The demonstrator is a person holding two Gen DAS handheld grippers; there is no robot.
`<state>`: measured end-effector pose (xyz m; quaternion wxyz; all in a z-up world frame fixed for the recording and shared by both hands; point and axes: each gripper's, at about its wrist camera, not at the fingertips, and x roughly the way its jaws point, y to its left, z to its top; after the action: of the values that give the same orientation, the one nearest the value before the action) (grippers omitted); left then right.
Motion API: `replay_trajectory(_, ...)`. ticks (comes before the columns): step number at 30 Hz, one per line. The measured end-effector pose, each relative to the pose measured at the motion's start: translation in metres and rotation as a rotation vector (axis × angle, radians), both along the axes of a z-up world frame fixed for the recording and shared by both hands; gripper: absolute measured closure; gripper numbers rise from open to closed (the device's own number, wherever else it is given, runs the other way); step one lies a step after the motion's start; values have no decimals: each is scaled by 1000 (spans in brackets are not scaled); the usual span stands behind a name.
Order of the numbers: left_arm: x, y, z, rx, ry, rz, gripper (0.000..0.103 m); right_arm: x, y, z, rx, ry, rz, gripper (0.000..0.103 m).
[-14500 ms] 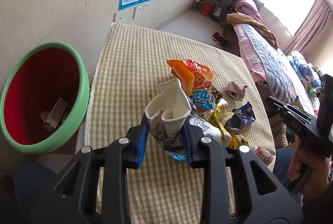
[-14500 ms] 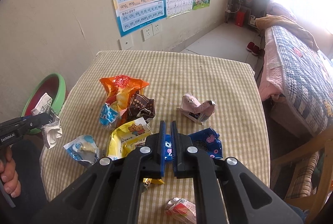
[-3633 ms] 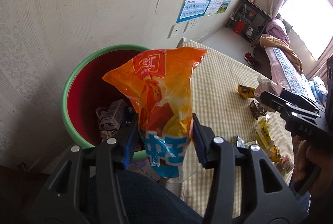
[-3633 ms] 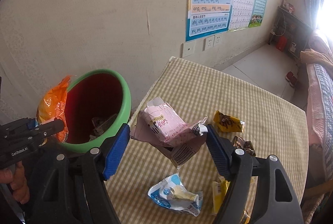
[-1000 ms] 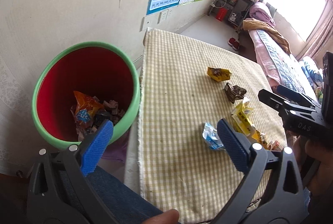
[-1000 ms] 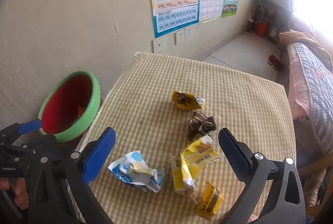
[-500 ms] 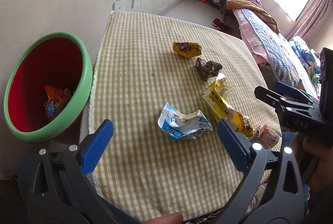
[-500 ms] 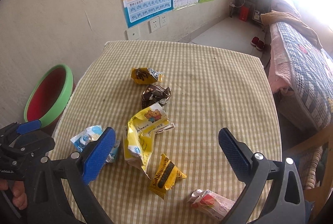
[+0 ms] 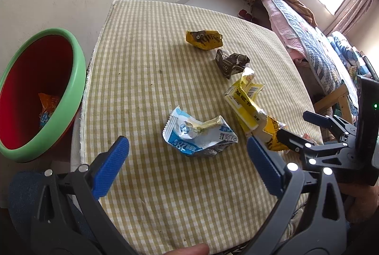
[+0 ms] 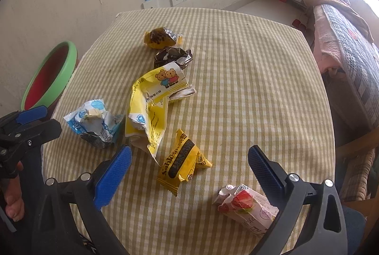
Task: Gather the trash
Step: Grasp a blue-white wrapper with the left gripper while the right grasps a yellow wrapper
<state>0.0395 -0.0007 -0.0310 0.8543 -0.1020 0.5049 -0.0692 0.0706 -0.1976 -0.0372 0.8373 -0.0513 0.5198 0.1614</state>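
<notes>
Both tools gape empty; blue wrapper (image 9: 199,135) lies just ahead of the left tool (image 9: 187,166).

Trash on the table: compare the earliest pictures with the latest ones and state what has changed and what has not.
The paper cup, orange bag and pink carton have left the table; the orange bag now lies in the bin. The left gripper, shut on the cup then, and the right gripper, shut then, are open and empty. The blue wrapper, yellow bag and strawberry carton remain on the table.
</notes>
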Motion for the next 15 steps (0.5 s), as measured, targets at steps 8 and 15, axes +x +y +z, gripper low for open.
replay_trajectory(8, 17, -4, -14, -22, 39, -15, 6, 7, 1, -13, -10, 40, 13, 23)
replay_trajectory(15, 26, -7, -34, -48, 96, -12, 9, 13, 4, -24, 8, 76, 20, 33)
